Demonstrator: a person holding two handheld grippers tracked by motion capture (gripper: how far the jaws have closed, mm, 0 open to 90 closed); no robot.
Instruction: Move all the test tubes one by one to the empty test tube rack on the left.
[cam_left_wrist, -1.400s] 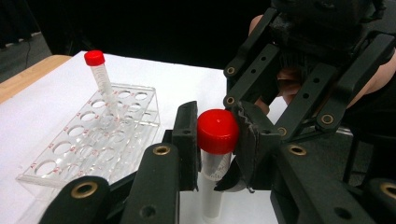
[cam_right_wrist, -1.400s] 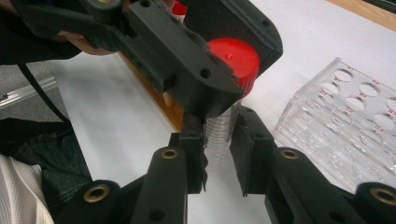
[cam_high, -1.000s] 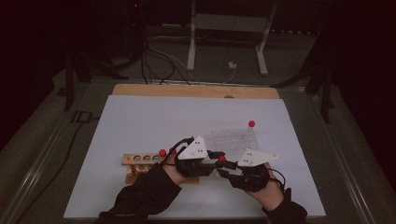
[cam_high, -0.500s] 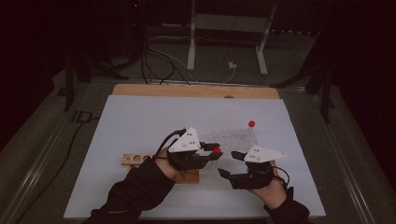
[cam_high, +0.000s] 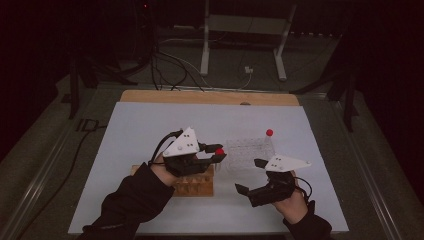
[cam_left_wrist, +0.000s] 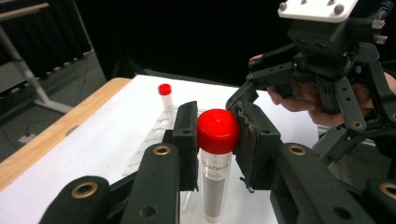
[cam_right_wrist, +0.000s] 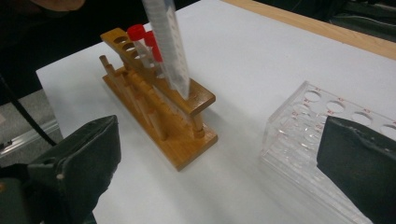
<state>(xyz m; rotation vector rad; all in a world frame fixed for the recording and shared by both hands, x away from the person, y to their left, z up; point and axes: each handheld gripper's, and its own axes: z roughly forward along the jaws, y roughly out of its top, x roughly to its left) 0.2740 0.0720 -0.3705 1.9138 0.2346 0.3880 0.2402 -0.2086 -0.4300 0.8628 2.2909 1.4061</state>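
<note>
My left gripper (cam_high: 218, 152) is shut on a clear tube with a red cap (cam_left_wrist: 217, 130), pads pressed on either side just under the cap. The tube (cam_right_wrist: 167, 42) hangs upright over the right end of the wooden rack (cam_high: 192, 184). That wooden rack (cam_right_wrist: 159, 105) holds two red-capped tubes (cam_right_wrist: 137, 32). My right gripper (cam_high: 250, 176) sits low at the right, and its jaws have just been opening; they stand wide with nothing between them. The right gripper (cam_left_wrist: 327, 70) is beyond the held cap in the left gripper view. A clear plastic rack (cam_high: 245, 152) lies between the grippers.
One red-capped tube (cam_high: 269, 133) stands at the far right corner of the clear plastic rack (cam_right_wrist: 322, 140). The white mat (cam_high: 150, 125) covers the table, with a wooden strip (cam_high: 210, 97) along its far edge. Cables and a stand's legs lie on the floor beyond.
The right gripper's jaws have opened and let go of the tube. The left gripper has lifted the tube and drawn it away to the left, over the wooden rack.
</note>
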